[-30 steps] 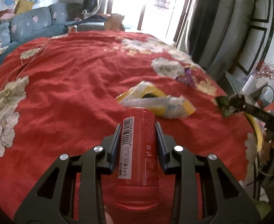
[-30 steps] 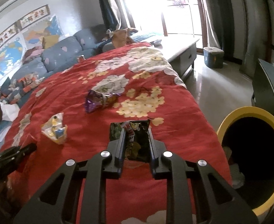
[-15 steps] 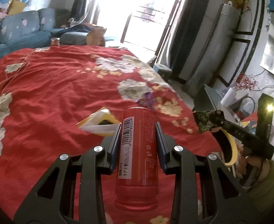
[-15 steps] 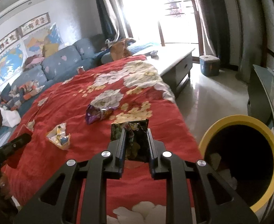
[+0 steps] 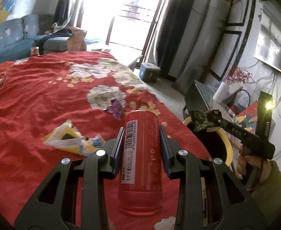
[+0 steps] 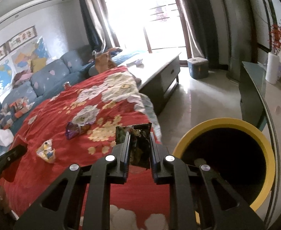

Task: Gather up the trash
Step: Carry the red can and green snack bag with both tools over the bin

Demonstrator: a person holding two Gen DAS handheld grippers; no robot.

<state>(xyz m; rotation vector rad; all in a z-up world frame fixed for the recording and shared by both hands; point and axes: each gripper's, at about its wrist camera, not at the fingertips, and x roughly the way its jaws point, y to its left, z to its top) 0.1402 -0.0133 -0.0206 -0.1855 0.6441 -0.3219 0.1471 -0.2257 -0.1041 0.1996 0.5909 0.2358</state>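
Living room with a bright window at the back, a blue sofa point(image 6: 44, 76) along the wall, and a big surface covered by a red flowered cloth point(image 5: 35, 95) taking up most of both views.

The left gripper point(image 5: 141, 134) is partly closed, both pads pressed against the sides of a red can point(image 5: 140, 153), which lies lengthwise between the jaws with its barcode label facing up. Just ahead and left of that gripper, a yellow-and-white wrapper point(image 5: 71, 141) lies flat on the cloth; a bit farther ahead sits a purple wrapper point(image 5: 116, 108).

The right gripper point(image 6: 139, 136) is pinched almost fully together on a dark green printed wrapper point(image 6: 138, 145), which sticks up between and past the fingertips. Right beside it, to its right and lower, is a yellow-rimmed bin point(image 6: 263, 143) with a dark inside and some scraps at the bottom. From the left wrist view you can see the right gripper holding that green wrapper out over the near edge of the bin, with the person's hand point(image 5: 251, 159) and a green sleeve behind it.
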